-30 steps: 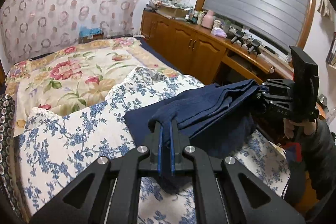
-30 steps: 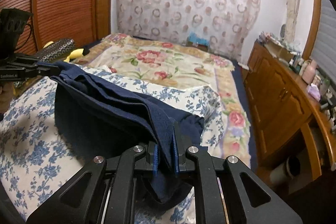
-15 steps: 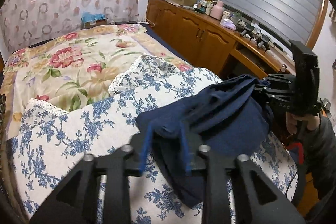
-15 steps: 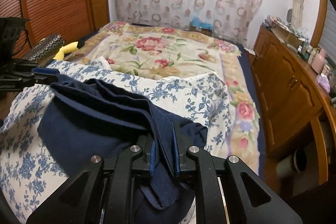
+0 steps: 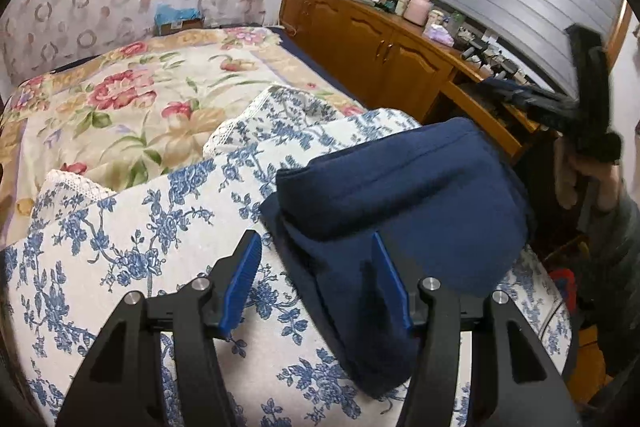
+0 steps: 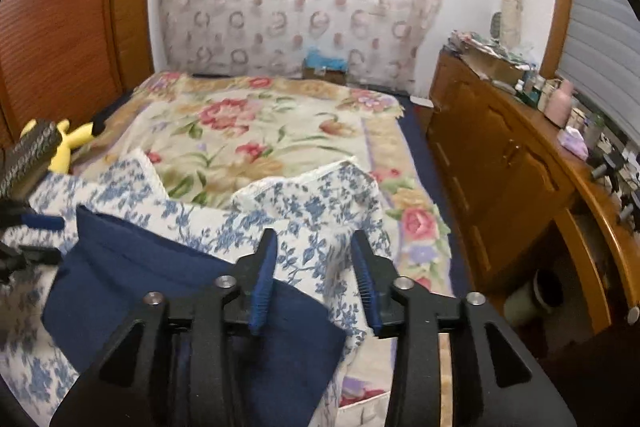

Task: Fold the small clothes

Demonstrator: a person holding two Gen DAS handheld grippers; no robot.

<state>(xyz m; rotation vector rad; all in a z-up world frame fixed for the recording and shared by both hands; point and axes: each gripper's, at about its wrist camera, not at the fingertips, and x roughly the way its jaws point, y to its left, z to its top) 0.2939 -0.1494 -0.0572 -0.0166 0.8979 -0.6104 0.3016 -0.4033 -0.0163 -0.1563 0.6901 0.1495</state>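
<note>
- Left tool (image 5: 316, 279), seen from its own wrist camera, has just been opening: a second ago its blue pads were clamped on a fold of the navy garment (image 5: 400, 195); now they stand apart, with only an edge of the cloth lying between them, loose against the right pad (image 5: 390, 285).
- Released, the garment sits doubled over in a soft heap on the blue-flowered pillow (image 5: 140, 227), just ahead and to the right of this tool; the fold reads as laid down, so this pass looks finished.
- Beyond the heap, up and to the right, the right tool (image 5: 496, 87) is blurred and clear of the cloth, gripped by a hand (image 5: 576, 179).
- Farther ahead lie the floral bedspread (image 5: 120, 99) and, to the right, a cluttered wooden cabinet (image 5: 380, 39); neither blocks the work.
- Right tool (image 6: 314, 267), from its own camera, has also just been opening; its pads were pinched on the cloth a second ago and now stand apart with nothing between them but pillow fabric.
- Here the garment (image 6: 132, 279) lies below and to the left of this tool, and its near corner runs under the tool's left finger.
- At the far left the left tool (image 6: 28, 235) is partly visible.
- A yellow plush toy (image 6: 72, 143) and a patterned roll (image 6: 28, 155) lie far off to the left, well apart from the garment.
- The lumpy pillow under the garment may keep the fold from lying flat.
</note>
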